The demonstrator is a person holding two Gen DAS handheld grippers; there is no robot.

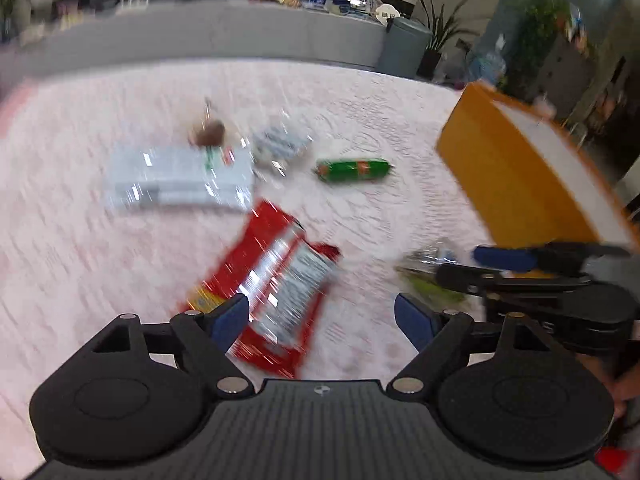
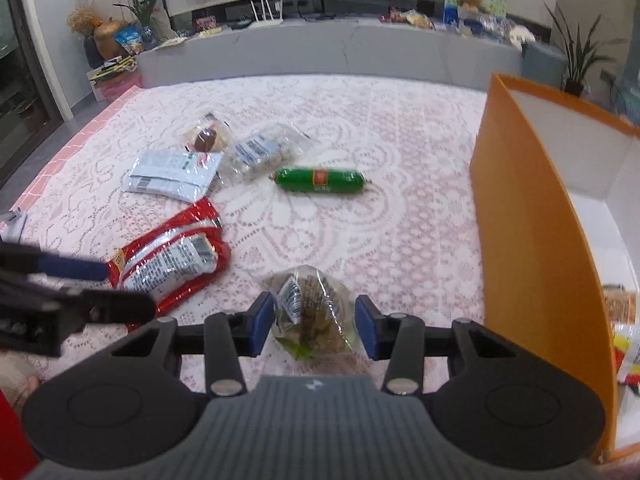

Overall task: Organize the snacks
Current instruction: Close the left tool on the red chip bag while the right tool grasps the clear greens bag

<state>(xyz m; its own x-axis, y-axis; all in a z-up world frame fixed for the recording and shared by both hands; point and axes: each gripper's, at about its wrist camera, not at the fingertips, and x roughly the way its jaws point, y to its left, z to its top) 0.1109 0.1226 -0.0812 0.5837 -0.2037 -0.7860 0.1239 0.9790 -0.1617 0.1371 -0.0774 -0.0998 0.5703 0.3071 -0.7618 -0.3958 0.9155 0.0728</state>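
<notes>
No label print legible. Pink lace tablecloth [image 2: 360,216]; living room. Left gripper [image 1: 320,316] spread, empty; right gripper [image 2: 314,322] spread around clear crinkly snack bag [image 2: 316,312].

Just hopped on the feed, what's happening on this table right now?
A person with a gripper in each hand is sorting snacks on a lace-covered table into an orange box. The right gripper is open around a clear packet of dark snacks, pads not touching it. The left gripper is open over the red packet. A green sausage and three more packets lie farther back, untouched.
</notes>
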